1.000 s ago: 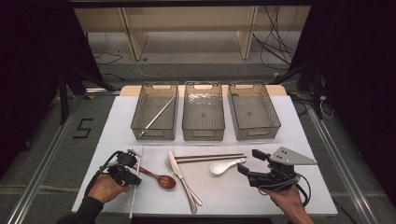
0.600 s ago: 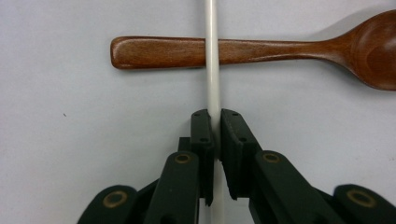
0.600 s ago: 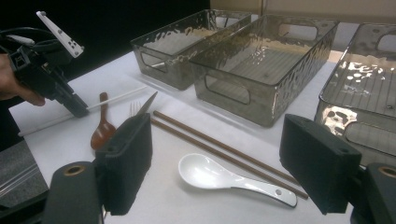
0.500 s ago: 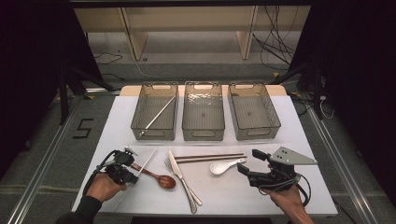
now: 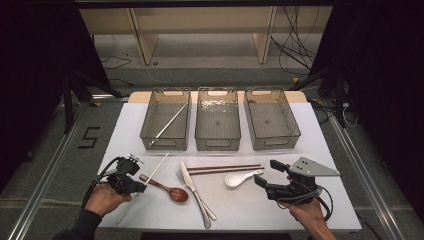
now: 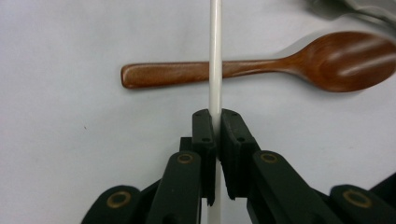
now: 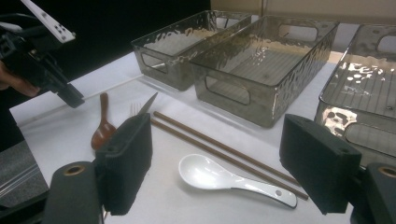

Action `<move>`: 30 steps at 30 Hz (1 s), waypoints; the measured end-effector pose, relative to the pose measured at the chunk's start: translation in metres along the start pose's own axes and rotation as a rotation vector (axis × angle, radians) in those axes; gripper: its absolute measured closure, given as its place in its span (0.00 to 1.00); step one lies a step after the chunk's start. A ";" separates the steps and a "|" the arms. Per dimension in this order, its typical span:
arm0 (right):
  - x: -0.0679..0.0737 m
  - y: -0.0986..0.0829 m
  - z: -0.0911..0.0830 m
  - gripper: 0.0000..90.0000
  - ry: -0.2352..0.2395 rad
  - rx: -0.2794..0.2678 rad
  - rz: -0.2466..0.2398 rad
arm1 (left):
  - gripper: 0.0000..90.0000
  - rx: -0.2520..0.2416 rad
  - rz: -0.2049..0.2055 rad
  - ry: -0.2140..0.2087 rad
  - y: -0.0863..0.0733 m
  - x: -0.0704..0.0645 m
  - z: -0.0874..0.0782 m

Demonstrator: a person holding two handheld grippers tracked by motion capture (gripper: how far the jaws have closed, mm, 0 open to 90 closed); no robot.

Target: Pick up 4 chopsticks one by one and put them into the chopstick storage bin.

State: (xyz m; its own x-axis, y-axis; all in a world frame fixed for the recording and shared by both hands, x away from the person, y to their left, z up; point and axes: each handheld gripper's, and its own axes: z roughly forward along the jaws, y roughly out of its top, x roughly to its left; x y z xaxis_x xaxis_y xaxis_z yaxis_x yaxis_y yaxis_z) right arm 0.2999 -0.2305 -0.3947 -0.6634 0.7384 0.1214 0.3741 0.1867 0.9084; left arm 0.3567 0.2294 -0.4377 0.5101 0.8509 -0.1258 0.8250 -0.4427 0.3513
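My left gripper (image 5: 141, 188) (image 6: 215, 122) is shut on a thin white chopstick (image 5: 159, 165) (image 6: 215, 46) near the table's front left. The stick slants up and to the right, passing over the handle of a wooden spoon (image 5: 169, 188) (image 6: 261, 65) that lies flat on the white table. My right gripper (image 5: 261, 182) (image 7: 217, 161) stands open at the front right with nothing between its pads. Just ahead of it lie a white ceramic spoon (image 5: 240, 178) (image 7: 219, 177) and a pair of brown chopsticks (image 5: 230, 169) (image 7: 219, 147).
Three clear bins stand in a row at the back: left bin (image 5: 165, 146) with one white chopstick (image 5: 170, 122) inside, middle bin (image 5: 217, 145), right bin (image 5: 274, 144). A knife (image 5: 192, 182) and a fork (image 5: 186, 186) lie at centre front.
The white chopstick's far end has swung to the right, from lying straight to slanting across the wooden spoon's handle. My left gripper has shifted slightly. The right gripper has stayed still.
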 end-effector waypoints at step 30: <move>-0.003 -0.001 0.000 0.29 -0.003 0.002 0.010 | 0.94 -0.342 0.113 -0.038 0.109 -0.002 -0.058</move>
State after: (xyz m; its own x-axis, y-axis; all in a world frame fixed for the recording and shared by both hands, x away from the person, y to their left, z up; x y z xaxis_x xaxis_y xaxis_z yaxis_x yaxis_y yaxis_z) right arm 0.3013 -0.2328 -0.3963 -0.6575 0.7422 0.1295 0.3825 0.1807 0.9061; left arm 0.4313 0.1962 -0.3453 0.6072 0.7881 -0.1008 0.6374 -0.4074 0.6541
